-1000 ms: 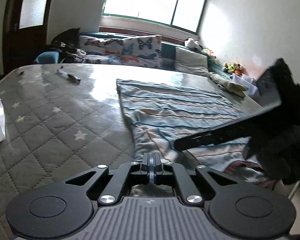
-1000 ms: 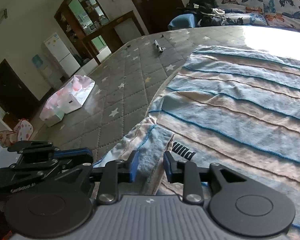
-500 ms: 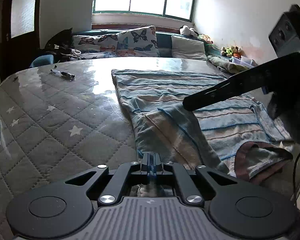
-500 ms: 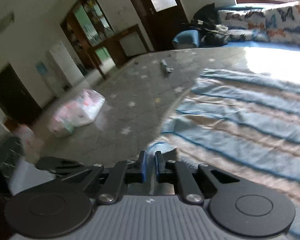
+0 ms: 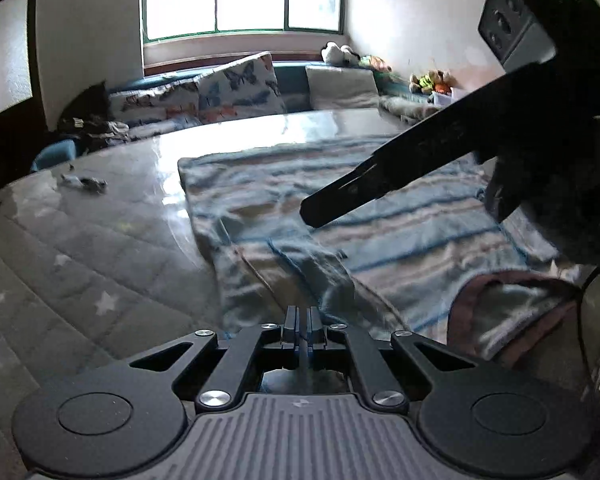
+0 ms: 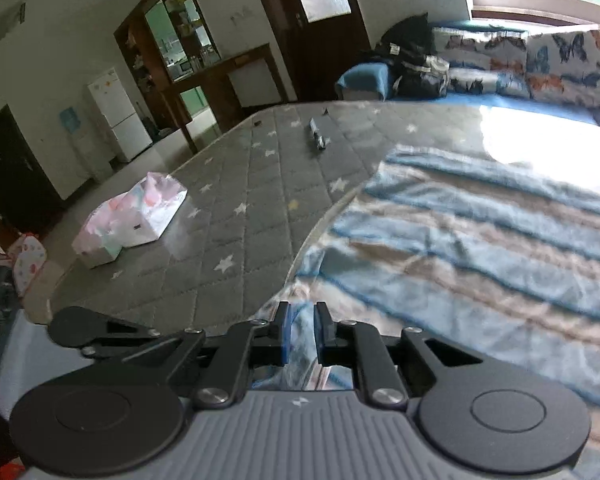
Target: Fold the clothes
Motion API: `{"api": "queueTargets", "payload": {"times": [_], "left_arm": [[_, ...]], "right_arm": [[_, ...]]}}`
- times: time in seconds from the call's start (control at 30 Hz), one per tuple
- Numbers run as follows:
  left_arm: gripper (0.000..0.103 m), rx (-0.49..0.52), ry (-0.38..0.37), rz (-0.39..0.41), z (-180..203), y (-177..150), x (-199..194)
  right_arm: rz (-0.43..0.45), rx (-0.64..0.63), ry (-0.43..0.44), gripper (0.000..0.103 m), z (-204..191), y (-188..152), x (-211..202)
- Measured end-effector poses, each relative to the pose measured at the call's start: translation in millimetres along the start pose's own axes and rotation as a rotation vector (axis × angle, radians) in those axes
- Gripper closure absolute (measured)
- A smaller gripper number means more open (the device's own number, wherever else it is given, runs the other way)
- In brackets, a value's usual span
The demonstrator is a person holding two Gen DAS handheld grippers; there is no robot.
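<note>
Lifted now: the striped garment (image 5: 400,216) has a ridge of cloth pulled up off the mattress (image 5: 100,248) that lay flatter a second ago, and the right hand-held gripper (image 6: 300,332) has just been closing, its jaws narrowed onto a fold of that blue-and-beige fabric. A thin gap remains between its pads, filled with cloth, so it is gripping the garment's near edge.

Far left in the right wrist view, the mattress edge drops to the floor, with a white fridge (image 6: 118,114) and a dark cabinet beyond. A pink-and-white soft pack (image 6: 132,220) sits near that edge, well apart from the garment. Between them lies open quilted grey surface with white stars. A small dark object (image 6: 317,136) rests farther back, also clear of the cloth.

Moving right, the garment's left border runs up the mattress, and its stripes spread toward the bright window side. Butterfly-print cushions (image 6: 568,64) line the far end.

The left wrist view adds what the other misses: the left hand-held gripper (image 5: 302,330), jaws pressed together on the cloth's lifted corner, the right tool's dark body crossing above the garment, a pinkish inner lining (image 5: 500,308) at the garment's right end, and soft toys (image 5: 428,80) on the ledge.

No writing is legible in either view; motion blur smears the fabric.
</note>
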State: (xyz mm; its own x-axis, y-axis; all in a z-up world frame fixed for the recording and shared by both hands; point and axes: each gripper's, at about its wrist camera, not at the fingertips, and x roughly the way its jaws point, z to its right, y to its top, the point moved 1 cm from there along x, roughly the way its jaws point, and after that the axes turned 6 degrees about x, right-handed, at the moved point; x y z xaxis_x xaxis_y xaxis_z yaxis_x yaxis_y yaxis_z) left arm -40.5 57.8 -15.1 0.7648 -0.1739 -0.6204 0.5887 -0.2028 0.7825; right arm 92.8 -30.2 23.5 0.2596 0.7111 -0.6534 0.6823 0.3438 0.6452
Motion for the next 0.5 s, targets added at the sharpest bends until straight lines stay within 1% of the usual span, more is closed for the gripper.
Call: {"api": "queueTargets", "payload": {"times": [0.13,0.27,0.37,0.5], "left_arm": [[0.099,-0.047,-0.013,0.003,-4,-5,3],[0.099,-0.075,-0.012,0.005,-7,-5,3],[0.098,-0.073,-0.008,0.005,-6,-4,2],[0.098,-0.072,-0.003,0.006,-6,-4,1]], "right_arm": [[-0.052,-0.002,0.013,0.091,4,-18,-8],[-0.117,-0.046,0.056,0.09,-3,-35,-17],[-0.17,-0.069,0.072,0.09,-11,-50,-16],[-0.198,-0.058,0.085,0.09,-13,-63,-15]]}}
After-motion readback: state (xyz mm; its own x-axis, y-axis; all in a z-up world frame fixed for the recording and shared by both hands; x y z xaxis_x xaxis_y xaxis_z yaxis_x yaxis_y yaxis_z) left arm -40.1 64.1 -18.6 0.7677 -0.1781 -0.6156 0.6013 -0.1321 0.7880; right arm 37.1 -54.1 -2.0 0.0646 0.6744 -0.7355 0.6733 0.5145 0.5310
